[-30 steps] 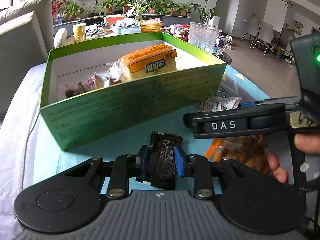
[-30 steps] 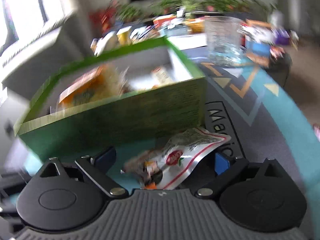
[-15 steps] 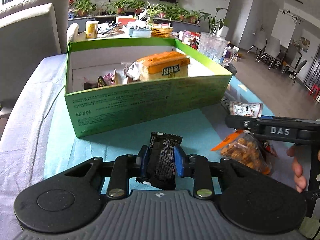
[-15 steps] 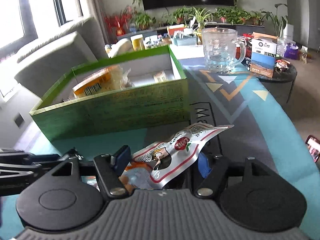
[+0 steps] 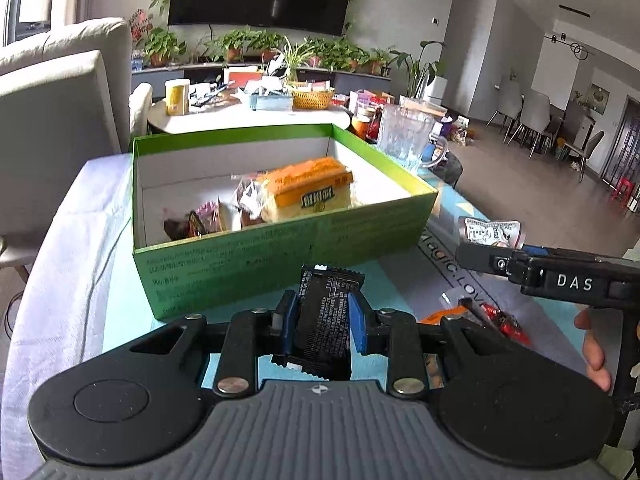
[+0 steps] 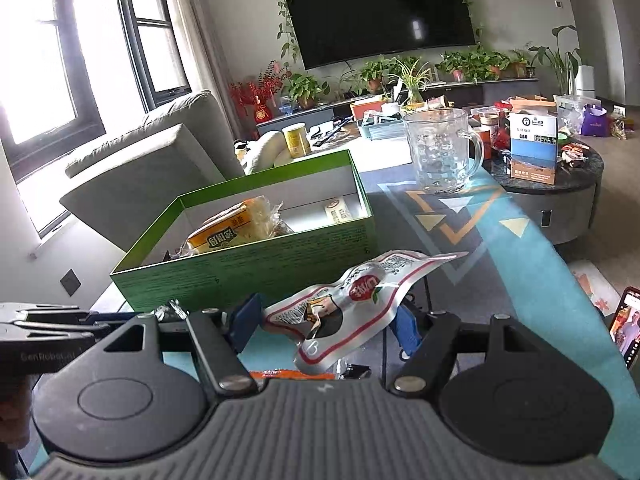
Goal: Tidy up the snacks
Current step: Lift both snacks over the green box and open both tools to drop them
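Green cardboard forms the open box (image 5: 248, 268) that sits on the teal mat (image 5: 124, 312) of the table, its white interior holding an orange-and-yellow bread pack (image 5: 308, 192) toward the middle and a few small wrapped sweets (image 5: 200, 222) at the near-left corner. Left gripper (image 5: 323, 322): its blue pads are pressed against both sides of a black snack bar (image 5: 326, 316), which stands on end between them, just short of the box's near wall. Right gripper (image 6: 326, 322): its jaws are set wide and clamp a crumpled silver-and-red snack pouch (image 6: 360, 300), whose far end juts out toward the right, beyond the box's near-right corner (from the left wrist view the same pouch (image 5: 494, 232) shows at the tip of the right gripper (image 5: 480, 258), to the right of the box). A person's fingers (image 5: 594, 350) wrap the right gripper's handle. On the mat below that gripper lie an orange packet (image 5: 444, 314) and a red-wrapped item (image 5: 506, 320), both outside the box. A clear glass mug (image 6: 444, 152) stands upright on the mat beyond the box's far-right corner. A phone (image 6: 626, 326) with its screen lit shows at the right edge of the right wrist view. Neither held snack is over the box opening.
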Demonstrator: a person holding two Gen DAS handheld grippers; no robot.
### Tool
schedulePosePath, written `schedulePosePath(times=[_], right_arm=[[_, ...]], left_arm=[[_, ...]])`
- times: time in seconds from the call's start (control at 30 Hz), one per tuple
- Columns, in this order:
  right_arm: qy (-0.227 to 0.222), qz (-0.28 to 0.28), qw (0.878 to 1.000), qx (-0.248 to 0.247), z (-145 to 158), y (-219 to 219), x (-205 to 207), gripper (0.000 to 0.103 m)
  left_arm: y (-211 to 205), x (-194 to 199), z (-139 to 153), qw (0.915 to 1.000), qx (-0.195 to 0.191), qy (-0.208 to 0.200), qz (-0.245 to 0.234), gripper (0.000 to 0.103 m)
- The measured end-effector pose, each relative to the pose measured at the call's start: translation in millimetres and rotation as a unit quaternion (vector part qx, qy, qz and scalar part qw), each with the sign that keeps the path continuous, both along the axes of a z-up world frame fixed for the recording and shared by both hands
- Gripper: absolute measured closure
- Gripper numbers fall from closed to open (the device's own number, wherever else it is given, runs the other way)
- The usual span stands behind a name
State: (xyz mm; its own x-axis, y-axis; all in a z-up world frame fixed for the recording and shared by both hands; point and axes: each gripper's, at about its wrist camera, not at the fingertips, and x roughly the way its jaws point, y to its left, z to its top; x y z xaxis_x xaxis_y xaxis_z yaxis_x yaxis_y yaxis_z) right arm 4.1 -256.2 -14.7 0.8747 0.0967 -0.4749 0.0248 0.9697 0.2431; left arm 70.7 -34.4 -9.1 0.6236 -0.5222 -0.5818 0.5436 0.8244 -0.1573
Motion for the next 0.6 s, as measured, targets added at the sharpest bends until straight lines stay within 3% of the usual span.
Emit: schedulePosePath(times=[0.37,0.6], right_arm=[[-0.002,-0.002,1.0,0.005,1,-1,0,0.056],[-0.036,0.009,0.999,0.002,18,5,6,0.056]], left_arm=[[4,11,19,0.9991,-0.011,-0.035,0.02,0.077],[3,25,36,0.9966,-0.012,-0.069,0.042,0.077]])
